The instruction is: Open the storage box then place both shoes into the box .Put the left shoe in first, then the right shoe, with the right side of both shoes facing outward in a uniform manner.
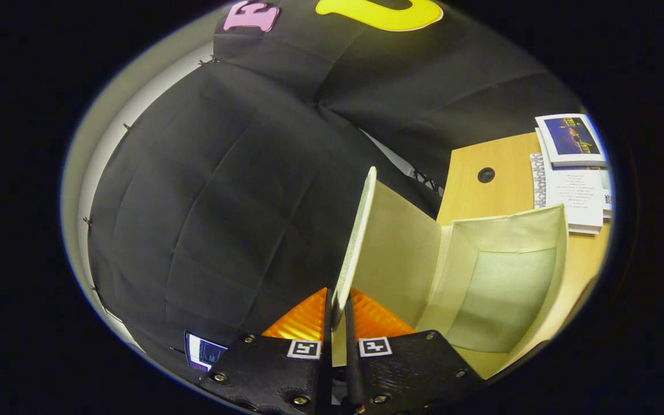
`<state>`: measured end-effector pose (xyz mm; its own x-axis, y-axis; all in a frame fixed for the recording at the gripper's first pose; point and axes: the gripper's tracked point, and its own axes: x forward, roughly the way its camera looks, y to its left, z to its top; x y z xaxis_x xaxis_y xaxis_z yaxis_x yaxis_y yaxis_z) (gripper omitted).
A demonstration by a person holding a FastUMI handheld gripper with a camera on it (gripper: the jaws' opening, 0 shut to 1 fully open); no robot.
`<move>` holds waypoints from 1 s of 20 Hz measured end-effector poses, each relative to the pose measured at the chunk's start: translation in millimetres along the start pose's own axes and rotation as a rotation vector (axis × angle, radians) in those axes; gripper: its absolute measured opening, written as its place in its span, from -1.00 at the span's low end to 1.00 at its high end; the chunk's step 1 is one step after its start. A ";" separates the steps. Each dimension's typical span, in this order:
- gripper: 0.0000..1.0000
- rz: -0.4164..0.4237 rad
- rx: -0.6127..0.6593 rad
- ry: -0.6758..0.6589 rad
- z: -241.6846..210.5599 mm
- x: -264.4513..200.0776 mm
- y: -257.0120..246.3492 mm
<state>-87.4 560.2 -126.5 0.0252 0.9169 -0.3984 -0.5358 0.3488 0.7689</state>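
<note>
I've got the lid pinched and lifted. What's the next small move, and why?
Probably swing the lid a little further back, then release. The hand-held gripper is shut on the lid's edge, the lid stands about upright, and the storage box on the wooden table already shows its bare inside, so it looks nearly open enough for a shoe.

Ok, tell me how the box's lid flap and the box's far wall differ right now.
The lid flap stands raised on edge, pinched between the gripper fingers; the far wall sits beyond them, untouched. The flap shows its thin edge; the wall shows its broad inner face. Both are pale cream parts of the open storage box.
</note>
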 end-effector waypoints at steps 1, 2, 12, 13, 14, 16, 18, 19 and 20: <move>-0.75 -0.004 -0.017 0.003 0.5 3.8 2.9; -0.75 -0.011 -0.039 0.004 1.6 6.5 4.3; 0.92 -0.053 -0.145 -0.040 15.7 -42.6 -12.3; 0.92 -0.069 -0.165 -0.047 17.1 -51.5 -17.2; 0.92 -0.084 -0.185 -0.057 20.5 -61.3 -22.6; 0.92 -0.115 -0.214 -0.085 26.6 -82.2 -32.5; 0.92 -0.151 -0.234 -0.114 31.3 -104.0 -45.2; 0.91 -0.168 -0.244 -0.126 32.1 -113.9 -50.8; 0.92 -0.185 -0.253 -0.138 33.7 -124.2 -57.6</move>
<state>-31.2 432.8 -104.5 0.2464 0.8660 -0.4351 -0.7033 0.4687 0.5346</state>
